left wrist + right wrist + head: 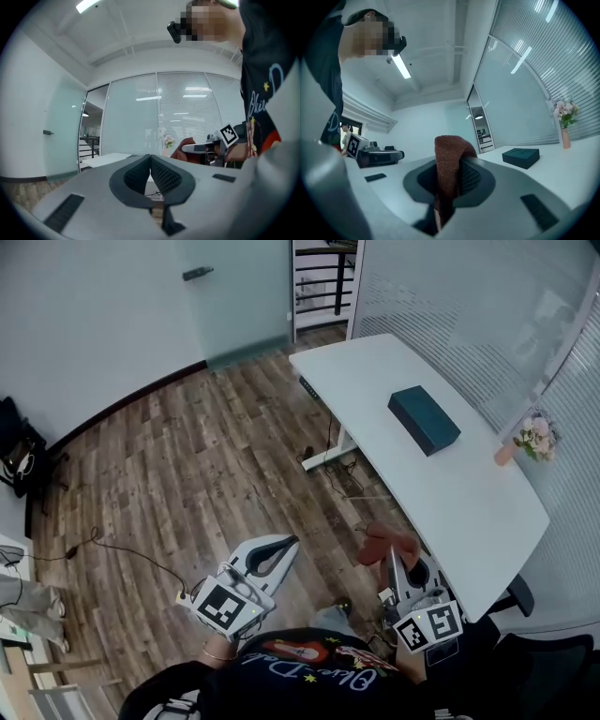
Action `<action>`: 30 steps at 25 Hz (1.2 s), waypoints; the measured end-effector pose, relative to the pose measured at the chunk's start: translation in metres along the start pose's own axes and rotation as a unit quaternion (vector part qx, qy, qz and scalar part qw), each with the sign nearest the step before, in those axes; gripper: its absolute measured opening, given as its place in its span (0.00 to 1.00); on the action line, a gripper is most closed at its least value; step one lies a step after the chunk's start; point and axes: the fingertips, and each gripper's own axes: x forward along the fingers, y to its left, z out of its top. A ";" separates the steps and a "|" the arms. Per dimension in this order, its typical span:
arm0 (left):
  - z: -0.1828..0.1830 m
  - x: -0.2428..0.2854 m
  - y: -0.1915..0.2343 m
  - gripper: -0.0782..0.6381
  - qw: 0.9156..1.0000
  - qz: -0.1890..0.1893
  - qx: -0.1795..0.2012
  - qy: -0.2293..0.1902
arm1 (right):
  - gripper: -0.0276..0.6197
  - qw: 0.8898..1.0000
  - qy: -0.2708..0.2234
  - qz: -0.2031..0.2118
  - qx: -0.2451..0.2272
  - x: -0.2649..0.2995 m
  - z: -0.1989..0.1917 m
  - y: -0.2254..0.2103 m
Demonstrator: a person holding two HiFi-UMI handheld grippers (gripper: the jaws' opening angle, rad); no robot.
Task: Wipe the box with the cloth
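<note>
A dark teal box (424, 419) lies on the white table (469, 502), far from both grippers; the right gripper view shows the box (521, 156) ahead to the right. My right gripper (401, 563) is shut on a rust-brown cloth (386, 544), held off the table's near edge; the cloth (449, 168) is folded over between the jaws. My left gripper (281, 549) hangs over the wooden floor, shut with nothing between its pads (161, 176).
A small vase of pink flowers (532, 437) stands at the table's right edge by the glass wall. Cables (112, 549) trail on the wooden floor. A black chair (562, 662) sits at the lower right. Shelving (323, 277) stands at the far end.
</note>
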 end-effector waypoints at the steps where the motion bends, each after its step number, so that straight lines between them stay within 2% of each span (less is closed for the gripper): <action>1: 0.001 0.006 0.001 0.12 1.000 0.004 0.002 0.003 | 0.11 1.000 -0.001 0.003 0.002 0.003 0.001 -0.007; 7: 0.006 0.052 0.004 0.12 1.000 0.011 0.013 0.014 | 0.11 1.000 -0.007 0.010 0.013 0.017 0.009 -0.051; 19: 0.017 0.153 -0.009 0.12 0.999 -0.007 0.033 0.021 | 0.11 0.999 -0.015 -0.017 0.027 0.016 0.019 -0.157; 26: 0.014 0.194 -0.012 0.12 1.000 0.000 0.019 0.021 | 0.11 0.999 -0.024 -0.020 0.024 0.016 0.028 -0.200; 30: 0.014 0.215 -0.018 0.12 1.000 -0.011 0.019 0.016 | 0.11 0.999 -0.025 -0.029 0.020 0.012 0.028 -0.219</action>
